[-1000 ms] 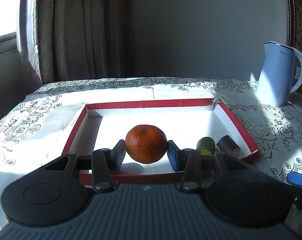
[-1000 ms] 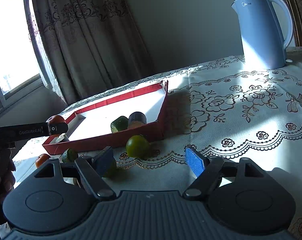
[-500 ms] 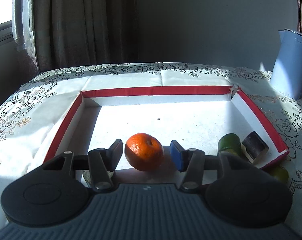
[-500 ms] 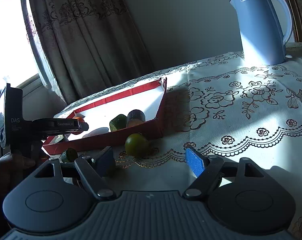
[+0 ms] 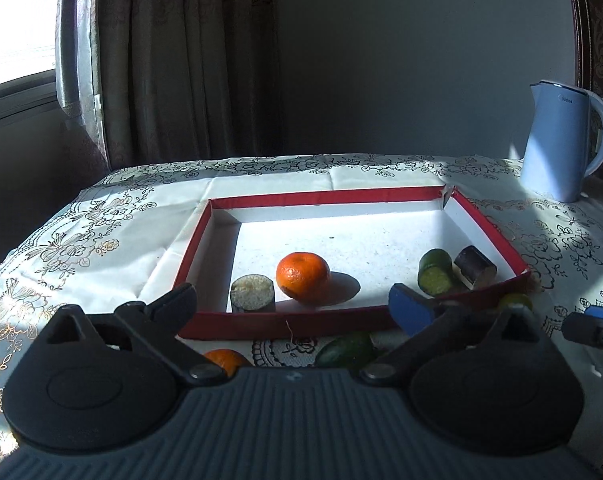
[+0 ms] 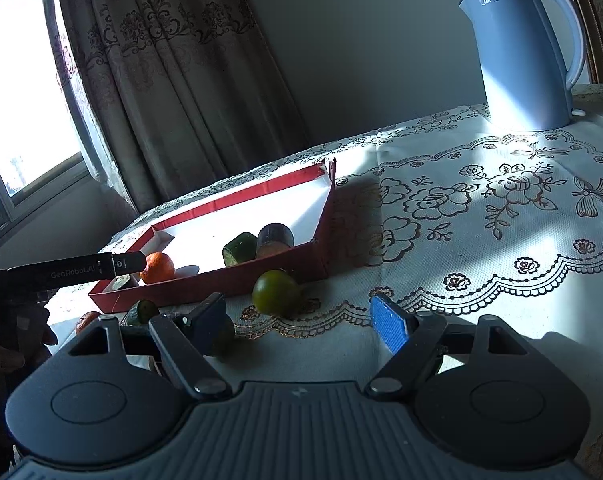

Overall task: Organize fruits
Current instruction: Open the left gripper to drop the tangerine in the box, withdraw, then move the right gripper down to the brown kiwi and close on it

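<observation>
A red-rimmed tray (image 5: 285, 326) holds an orange mandarin (image 5: 302, 277), a dark cut piece (image 5: 252, 293) beside it, a green cut piece (image 5: 434, 272) and a dark purple piece (image 5: 474, 267). My left gripper (image 5: 291, 304) is open and empty, above the tray's near wall. On the cloth in front lie another mandarin (image 5: 226, 360) and a green fruit (image 5: 345, 350). My right gripper (image 6: 301, 318) is open and empty, just short of a round green fruit (image 6: 275, 293) outside the tray (image 6: 229, 280). A small green fruit (image 6: 221, 336) sits by its left finger.
A pale blue kettle (image 5: 561, 140) stands at the back right, also in the right wrist view (image 6: 521, 56). A flowered lace cloth (image 6: 481, 208) covers the table. Curtains (image 5: 173, 60) and a window are behind on the left. The left gripper's finger (image 6: 81, 270) shows at the tray's corner.
My left gripper let go of the mandarin, opened wide and drew back over the tray's near wall. The mandarin now rests in the tray. The right gripper has barely moved.
</observation>
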Demonstrator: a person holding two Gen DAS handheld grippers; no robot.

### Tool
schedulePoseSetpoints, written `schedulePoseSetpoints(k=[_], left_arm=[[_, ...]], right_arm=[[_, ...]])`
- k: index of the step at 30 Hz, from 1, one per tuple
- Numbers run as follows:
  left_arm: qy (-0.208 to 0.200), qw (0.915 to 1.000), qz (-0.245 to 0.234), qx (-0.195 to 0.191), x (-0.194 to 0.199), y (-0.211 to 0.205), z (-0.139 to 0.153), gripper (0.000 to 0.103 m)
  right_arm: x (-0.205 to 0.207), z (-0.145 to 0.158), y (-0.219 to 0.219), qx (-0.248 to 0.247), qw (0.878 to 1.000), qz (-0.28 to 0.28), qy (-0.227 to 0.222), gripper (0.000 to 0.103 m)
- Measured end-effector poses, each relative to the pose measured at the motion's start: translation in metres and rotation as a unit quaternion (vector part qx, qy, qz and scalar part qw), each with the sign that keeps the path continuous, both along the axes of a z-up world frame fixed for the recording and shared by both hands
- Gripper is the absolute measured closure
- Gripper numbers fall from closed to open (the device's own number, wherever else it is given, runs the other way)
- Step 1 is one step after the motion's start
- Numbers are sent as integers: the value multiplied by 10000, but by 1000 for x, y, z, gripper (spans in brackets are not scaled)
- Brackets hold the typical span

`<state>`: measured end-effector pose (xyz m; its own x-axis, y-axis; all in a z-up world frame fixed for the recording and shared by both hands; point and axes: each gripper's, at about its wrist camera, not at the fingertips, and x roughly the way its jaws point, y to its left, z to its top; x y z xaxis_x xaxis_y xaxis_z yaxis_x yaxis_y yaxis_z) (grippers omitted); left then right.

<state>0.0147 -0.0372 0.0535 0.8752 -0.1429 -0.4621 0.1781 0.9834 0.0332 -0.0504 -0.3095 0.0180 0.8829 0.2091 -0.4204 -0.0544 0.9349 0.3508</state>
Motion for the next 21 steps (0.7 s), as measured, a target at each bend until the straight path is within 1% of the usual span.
schedulePoseSetpoints(k=[4, 6, 9, 12, 15, 17, 19, 21], left_arm=[[171, 9998, 57, -95, -38, 32, -5, 0], [293, 9995, 81, -89, -46, 43, -13, 0], [447, 9988, 205, 25, -48, 52, -25, 0], [705, 9972, 265, 12, -45, 59, -37, 0], [948, 9952, 246, -8, -43, 63, -45, 0], [1001, 9947, 240, -75, -42, 66, -47, 0], [1035, 9943, 245, -21, -41, 65, -48, 0], [1046, 9942, 248, -8, -41, 64, -49, 0]], right_arm=[[-2, 3, 7, -148, 9997, 145, -115, 24], [-4, 5, 11, -243, 9993, 217, -190, 24], [-8, 8, 25, -404, 9978, 427, -321, 24], [-12, 11, 50, -638, 9939, 845, -312, 24], [-14, 12, 81, -836, 9875, 1308, -265, 24], [-14, 11, 102, -1092, 9819, 1525, -268, 24], [-10, 9, 116, -1273, 9785, 1606, -210, 24], [-4, 8, 124, -1357, 9771, 1634, -134, 28]])
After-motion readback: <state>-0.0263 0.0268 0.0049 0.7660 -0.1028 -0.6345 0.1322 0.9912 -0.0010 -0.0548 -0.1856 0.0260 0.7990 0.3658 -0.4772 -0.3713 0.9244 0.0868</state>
